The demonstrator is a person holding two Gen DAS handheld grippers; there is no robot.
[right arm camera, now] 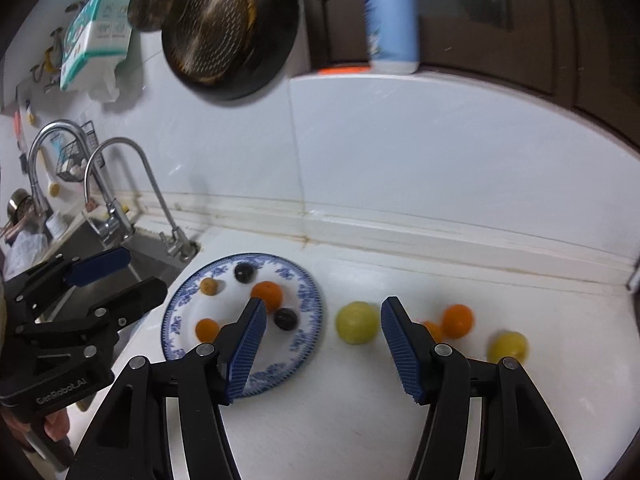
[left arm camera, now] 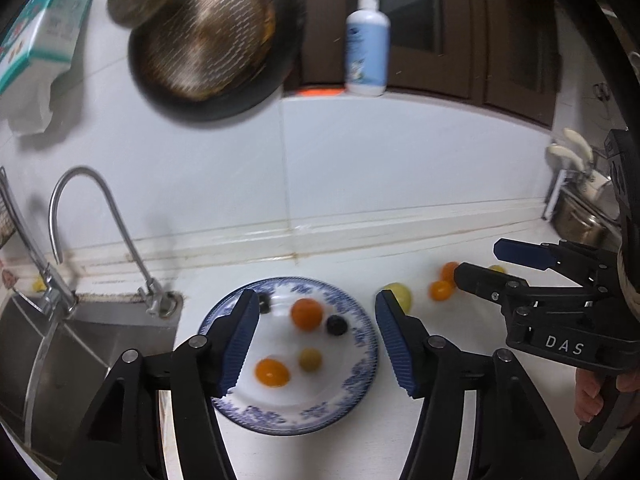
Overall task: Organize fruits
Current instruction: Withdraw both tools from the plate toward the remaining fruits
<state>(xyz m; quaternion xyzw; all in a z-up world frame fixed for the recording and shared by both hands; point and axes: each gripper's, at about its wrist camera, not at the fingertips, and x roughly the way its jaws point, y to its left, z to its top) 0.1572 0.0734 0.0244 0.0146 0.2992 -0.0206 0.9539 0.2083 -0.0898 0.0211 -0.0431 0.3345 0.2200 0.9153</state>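
A blue-patterned white plate [left arm camera: 360, 364] [right arm camera: 312, 304] sits on the white counter beside the sink. It holds an orange [left arm camera: 306, 313] [right arm camera: 267, 294], two small orange fruits, a yellowish one and two dark ones. A yellow-green fruit [right arm camera: 357, 322] [left arm camera: 400, 295] lies on the counter right of the plate. Two small orange fruits [right arm camera: 456, 321] [left arm camera: 441, 289] and a yellow one [right arm camera: 507, 346] lie further right. My left gripper [left arm camera: 316, 344] is open and empty above the plate. My right gripper [right arm camera: 323, 348] is open and empty, just in front of the yellow-green fruit.
A sink [left arm camera: 60, 340] with a curved tap [left arm camera: 92, 216] lies left of the plate. A dark pan [left arm camera: 212, 36] and a tissue box [left arm camera: 44, 28] hang on the tiled wall. A lotion bottle [left arm camera: 368, 40] stands on the sill. A pot rack [left arm camera: 576, 200] is at the far right.
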